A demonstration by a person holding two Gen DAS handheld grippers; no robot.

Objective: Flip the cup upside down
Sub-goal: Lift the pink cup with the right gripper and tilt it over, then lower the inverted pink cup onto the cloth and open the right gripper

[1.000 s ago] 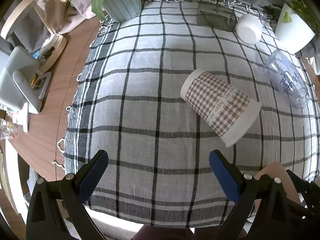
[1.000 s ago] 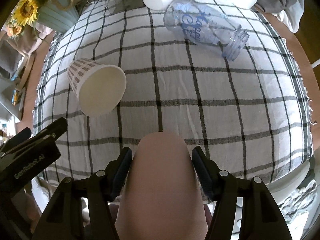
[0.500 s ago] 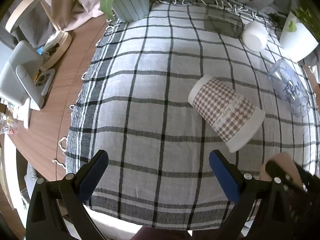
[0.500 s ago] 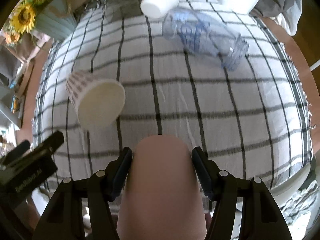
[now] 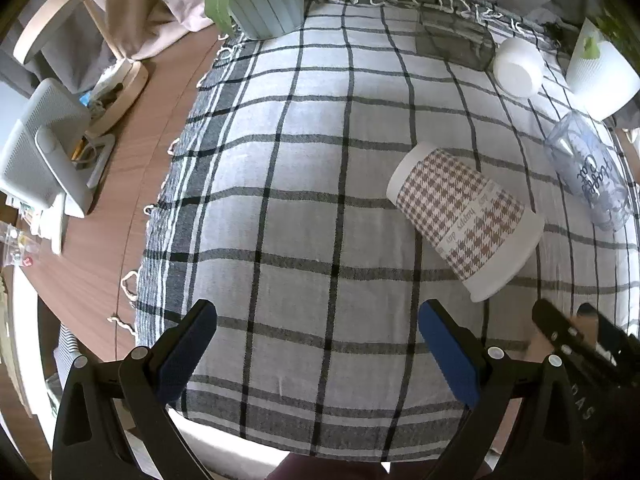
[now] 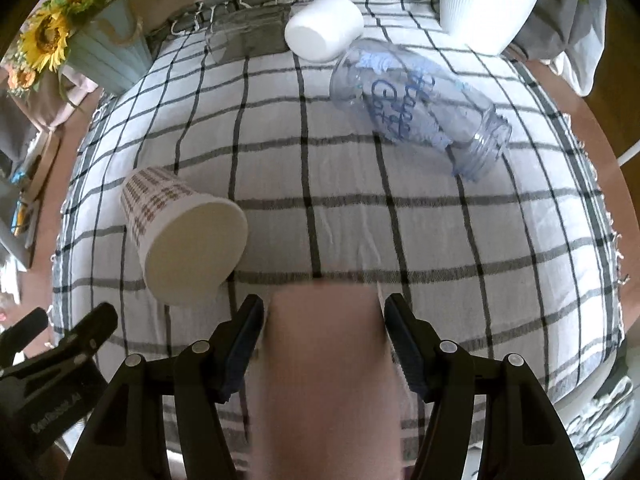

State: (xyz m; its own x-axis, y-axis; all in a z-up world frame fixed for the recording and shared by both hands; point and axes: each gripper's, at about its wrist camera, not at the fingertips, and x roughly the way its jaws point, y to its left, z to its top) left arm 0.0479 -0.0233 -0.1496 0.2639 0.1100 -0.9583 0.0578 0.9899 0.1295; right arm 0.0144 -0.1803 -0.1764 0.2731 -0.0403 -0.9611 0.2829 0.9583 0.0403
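One pink cup (image 6: 324, 380) clamped between right claw (image 6: 324, 344) fingers.

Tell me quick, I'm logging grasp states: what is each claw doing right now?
Left claw: open, holding nothing.
Right claw: closed on a pink cup.

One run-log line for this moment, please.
right hand-held gripper: shut on pink cup | left hand-held gripper: open | checked cup: on side
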